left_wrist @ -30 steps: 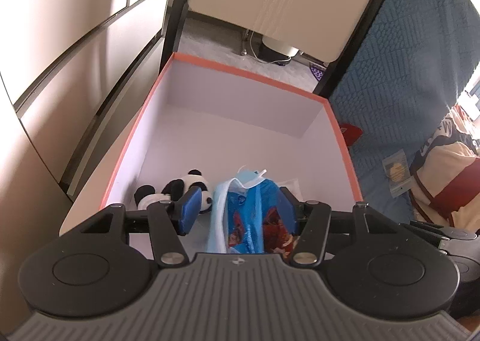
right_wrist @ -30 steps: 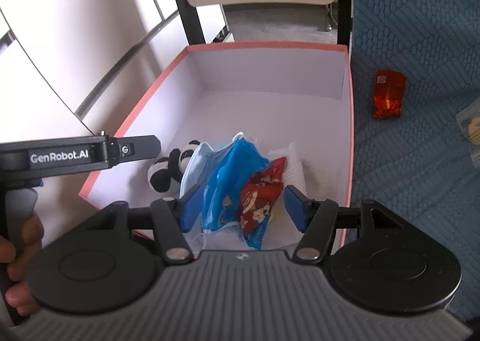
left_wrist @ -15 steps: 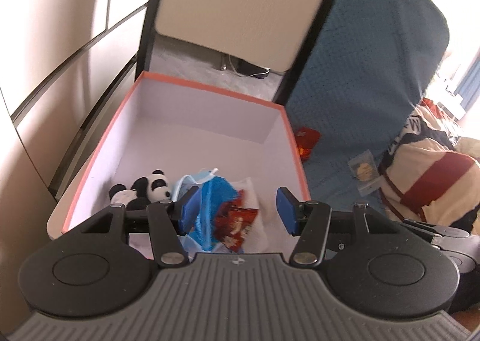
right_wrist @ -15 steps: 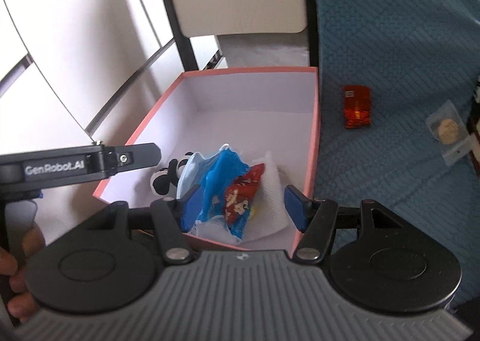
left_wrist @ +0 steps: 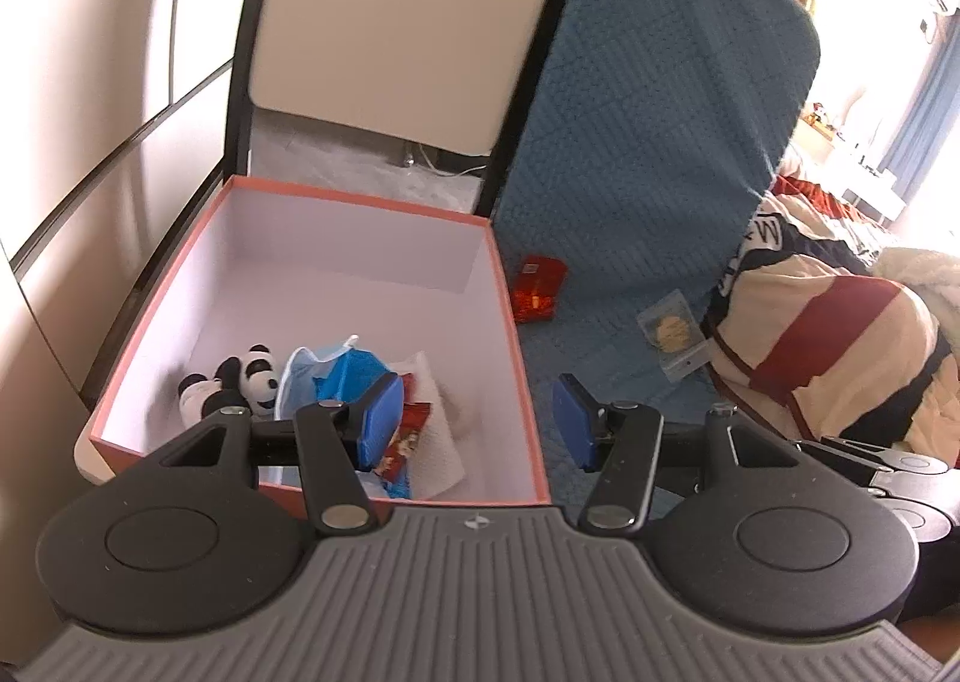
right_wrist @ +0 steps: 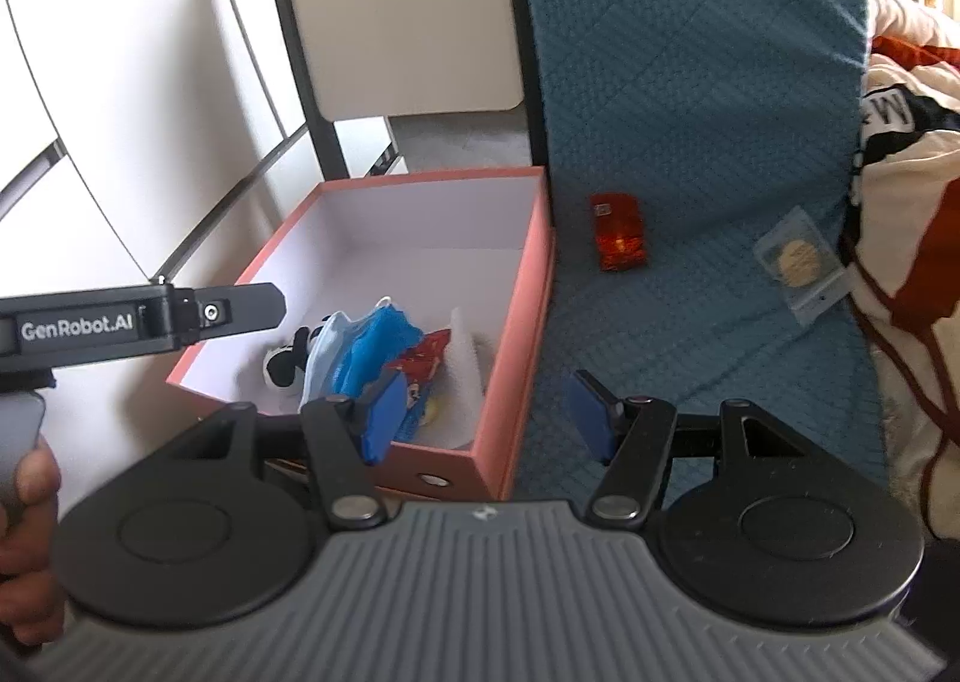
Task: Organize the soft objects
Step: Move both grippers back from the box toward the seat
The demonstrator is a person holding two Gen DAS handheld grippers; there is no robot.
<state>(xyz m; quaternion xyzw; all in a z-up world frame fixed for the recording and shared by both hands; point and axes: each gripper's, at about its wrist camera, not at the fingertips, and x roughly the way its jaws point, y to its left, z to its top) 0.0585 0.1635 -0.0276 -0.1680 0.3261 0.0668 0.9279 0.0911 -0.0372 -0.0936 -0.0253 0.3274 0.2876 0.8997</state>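
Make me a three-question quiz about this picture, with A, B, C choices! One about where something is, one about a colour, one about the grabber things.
1. Where is the toy panda?
A. on the blue bedspread
B. inside the pink box
C. between the right gripper's jaws

2. What colour is the shiny packet lying on the blue bedspread?
A. orange-red
B. green
C. purple

3. How does the right gripper stand?
A. shut on the face mask
B. shut on the panda
C. open, holding nothing

Answers:
1. B, the panda lies on the floor of the pink box, next to the face mask.
2. A, it gleams orange-red just outside the box wall.
3. C, its blue pads stand apart with only empty space between them.
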